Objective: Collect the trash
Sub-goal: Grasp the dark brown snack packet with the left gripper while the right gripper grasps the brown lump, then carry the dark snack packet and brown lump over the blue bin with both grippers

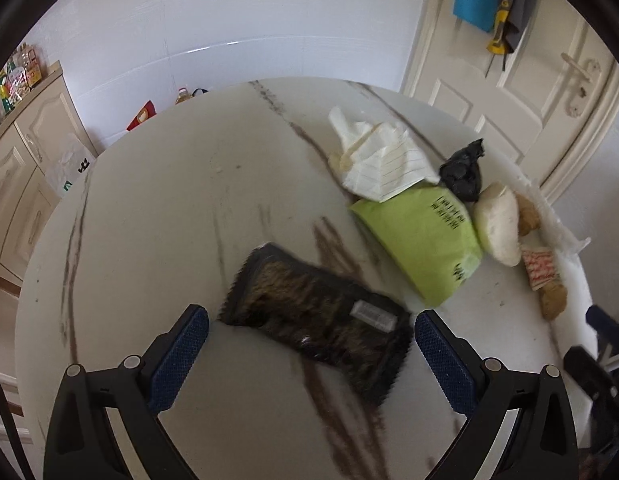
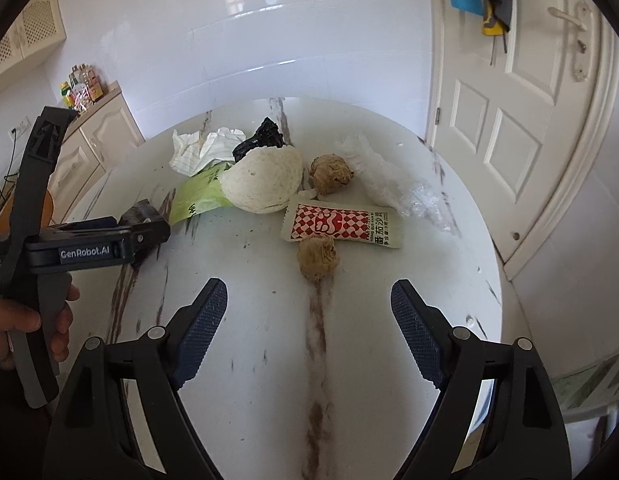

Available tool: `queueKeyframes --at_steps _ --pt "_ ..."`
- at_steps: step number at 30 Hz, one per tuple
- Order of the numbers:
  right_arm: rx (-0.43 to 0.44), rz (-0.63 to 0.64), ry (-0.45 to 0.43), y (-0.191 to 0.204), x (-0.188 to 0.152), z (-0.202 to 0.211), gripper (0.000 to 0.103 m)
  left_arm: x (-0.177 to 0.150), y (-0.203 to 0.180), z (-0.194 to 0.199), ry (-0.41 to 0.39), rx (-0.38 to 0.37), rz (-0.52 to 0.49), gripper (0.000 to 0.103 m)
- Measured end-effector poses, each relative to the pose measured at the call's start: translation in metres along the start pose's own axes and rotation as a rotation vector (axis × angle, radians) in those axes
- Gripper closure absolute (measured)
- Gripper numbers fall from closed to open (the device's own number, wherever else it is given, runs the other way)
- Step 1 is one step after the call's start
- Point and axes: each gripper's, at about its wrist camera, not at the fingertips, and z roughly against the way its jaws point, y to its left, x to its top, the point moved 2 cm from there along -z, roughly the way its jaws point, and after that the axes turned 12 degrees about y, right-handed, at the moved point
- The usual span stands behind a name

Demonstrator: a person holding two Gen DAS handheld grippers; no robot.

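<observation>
A dark snack wrapper (image 1: 317,320) lies flat on the round marble table (image 1: 169,208), straddled by my open left gripper (image 1: 311,320), whose pads stand clear of it. Behind it lie a green packet (image 1: 425,236), crumpled lined paper (image 1: 383,160), a black bag scrap (image 1: 463,170) and a white foam net (image 1: 499,224). My right gripper (image 2: 309,292) is open above bare table, just short of a brown crumpled ball (image 2: 317,258). Beyond that are a red-checked sauce sachet (image 2: 341,226), a second brown ball (image 2: 329,172) and clear plastic film (image 2: 389,182).
In the right wrist view a hand (image 2: 13,328) holds the left gripper's body (image 2: 93,246) at the left. A white door (image 2: 509,112) stands right of the table, a cream cabinet (image 1: 21,168) left, with bottles (image 2: 81,88) on top. The table edge (image 2: 489,264) curves close on the right.
</observation>
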Motion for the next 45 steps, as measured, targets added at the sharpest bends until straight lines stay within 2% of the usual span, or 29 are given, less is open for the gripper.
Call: queueKeyframes --at_steps 3,6,10,14,15,17,19,20,21,23,24,25,26,27,28,34,40,45 --pt "0.0 0.013 0.013 0.003 0.005 -0.007 0.02 -0.003 0.018 0.005 0.006 -0.004 0.004 0.001" --pt "-0.002 0.028 0.021 0.007 0.009 -0.012 0.02 -0.008 0.033 0.012 -0.002 0.039 0.006 0.001" --pt "-0.009 0.032 0.032 0.01 0.014 -0.022 0.021 -0.013 0.049 0.024 -0.012 0.03 0.051 0.001" --pt "-0.023 0.034 0.047 0.011 0.018 -0.033 0.026 -0.012 0.043 0.034 -0.034 -0.025 0.05 0.001" --pt "-0.031 0.035 0.043 0.011 0.019 -0.032 0.03 -0.009 0.039 0.032 -0.037 -0.026 0.051 0.001" --pt "-0.031 0.031 0.03 0.01 0.022 -0.031 0.033 -0.001 0.035 0.024 -0.021 -0.026 0.061 0.001" --pt "-0.038 0.038 0.044 0.01 0.024 -0.034 0.051 0.005 0.031 0.013 -0.004 -0.007 0.059 0.001" --pt "-0.055 0.046 0.042 0.011 0.024 -0.034 0.053 0.006 0.029 0.012 -0.01 0.023 0.05 0.002" --pt "-0.063 0.05 0.043 0.011 0.023 -0.034 0.061 0.007 0.028 0.011 -0.011 0.027 0.049 0.002" --pt "-0.054 0.05 0.041 0.01 0.023 -0.033 0.066 0.01 0.026 0.009 -0.023 0.011 0.045 0.003" --pt "-0.051 0.052 0.039 0.008 0.022 -0.032 0.069 0.011 0.025 0.007 -0.034 0.01 0.034 0.006" --pt "-0.049 0.051 0.038 0.007 0.021 -0.031 0.074 0.01 0.024 0.007 -0.048 0.032 0.007 0.016" --pt "-0.042 0.047 0.037 0.005 0.02 -0.03 0.076 0.009 0.023 0.007 -0.059 0.043 -0.013 0.019" --pt "-0.037 0.046 0.037 0.004 0.019 -0.03 0.079 0.009 0.022 0.005 -0.062 0.033 -0.019 0.027" --pt "-0.027 0.044 0.036 0.003 0.018 -0.029 0.08 0.008 0.024 0.008 -0.068 0.025 -0.027 0.039" --pt "0.011 0.05 0.036 0.004 0.011 -0.026 0.08 -0.003 0.025 0.01 -0.08 -0.016 -0.068 0.074" --pt "0.063 0.059 0.029 0.009 -0.004 -0.017 0.081 -0.023 0.034 0.024 -0.071 -0.117 -0.052 0.086" --pt "0.091 0.044 -0.004 0.008 -0.015 0.003 0.081 -0.041 0.018 0.043 -0.084 -0.138 -0.082 0.088"
